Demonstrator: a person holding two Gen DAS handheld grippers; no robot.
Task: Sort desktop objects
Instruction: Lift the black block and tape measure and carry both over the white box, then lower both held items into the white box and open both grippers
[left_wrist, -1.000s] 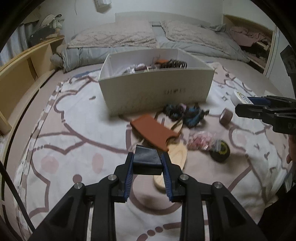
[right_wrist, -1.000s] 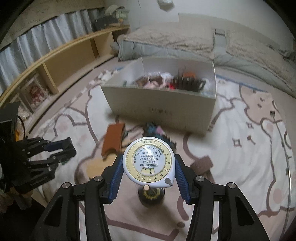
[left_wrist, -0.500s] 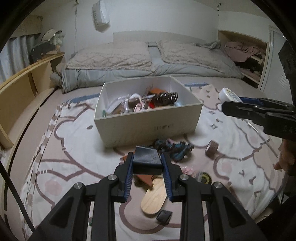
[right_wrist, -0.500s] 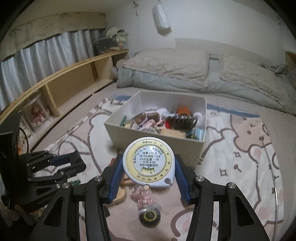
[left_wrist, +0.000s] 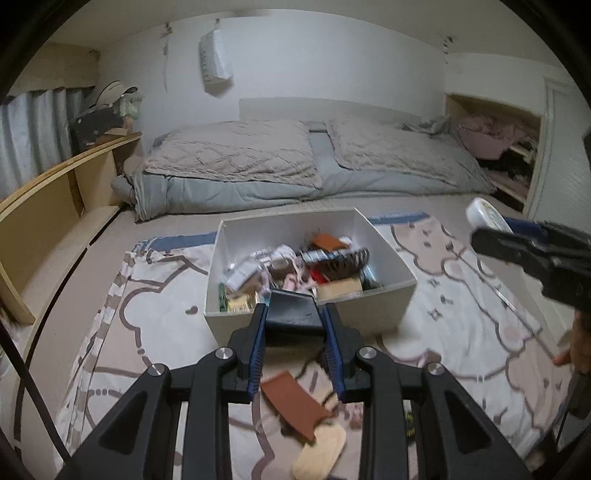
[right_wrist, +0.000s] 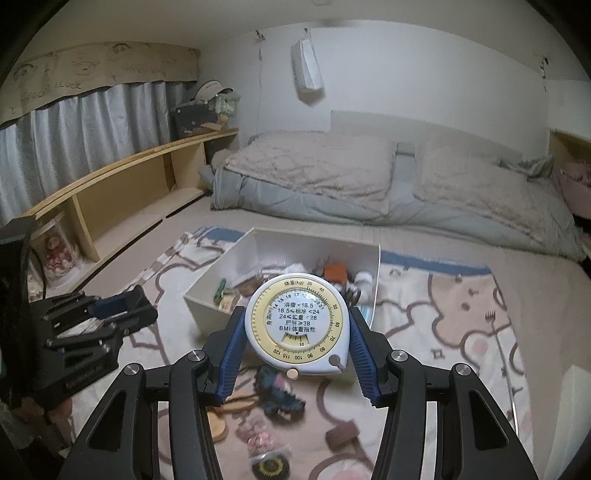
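Note:
My left gripper (left_wrist: 293, 325) is shut on a small black block (left_wrist: 293, 314) and holds it in the air just in front of the white storage box (left_wrist: 384, 314), which holds several small items. My right gripper (right_wrist: 297, 332) is shut on a round white and yellow BMI tape measure (right_wrist: 297, 325), also raised in front of the box (right_wrist: 199, 306). The right gripper also shows at the right of the left wrist view (left_wrist: 532, 247). The left gripper shows at the left of the right wrist view (right_wrist: 122, 310).
On the patterned blanket (left_wrist: 461, 317) below lie a brown leather piece (left_wrist: 291, 402), a wooden oval (left_wrist: 321, 454), a dark tangle (right_wrist: 280, 395), a pink packet (right_wrist: 258, 439), a black tape roll (right_wrist: 269, 467) and a brown roll (right_wrist: 341, 434). A bed (left_wrist: 295, 173) lies behind, shelves (right_wrist: 122, 192) at left.
Both grippers have risen and tilted up with their loads. The box now sits lower in both views and its inside shows; the loose items have dropped toward the bottom edge.

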